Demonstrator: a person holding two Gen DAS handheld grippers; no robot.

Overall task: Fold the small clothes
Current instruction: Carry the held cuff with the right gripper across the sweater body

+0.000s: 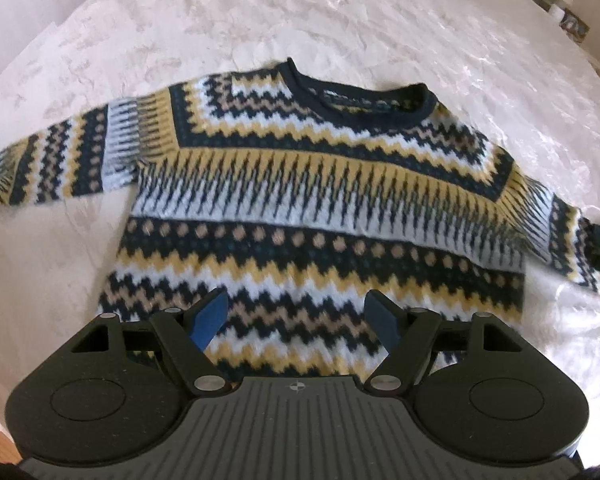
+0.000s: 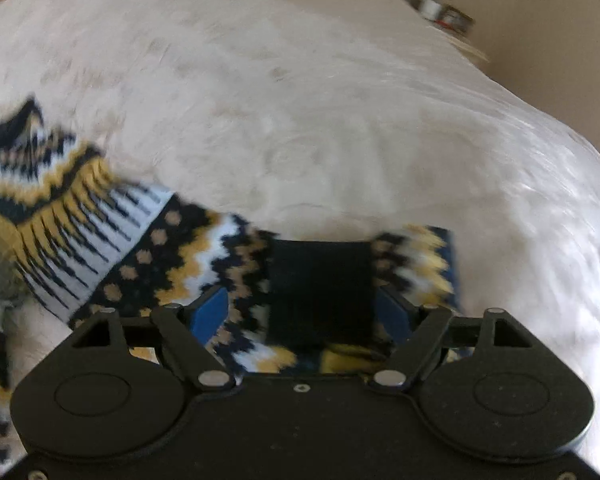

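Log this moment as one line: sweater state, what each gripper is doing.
sweater: flat on white bedspread, sleeves out, unfolded | left gripper: open over hem | right gripper: open over dark cuff of sleeve

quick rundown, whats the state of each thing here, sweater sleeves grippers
sweater: spread flat, front up, not yet folded
left sleeve: stretched out sideways, flat
right sleeve: stretched out, dark cuff between the right gripper's fingers
left gripper: open, over the hem, holding nothing
right gripper: open, pads not pressing the cuff
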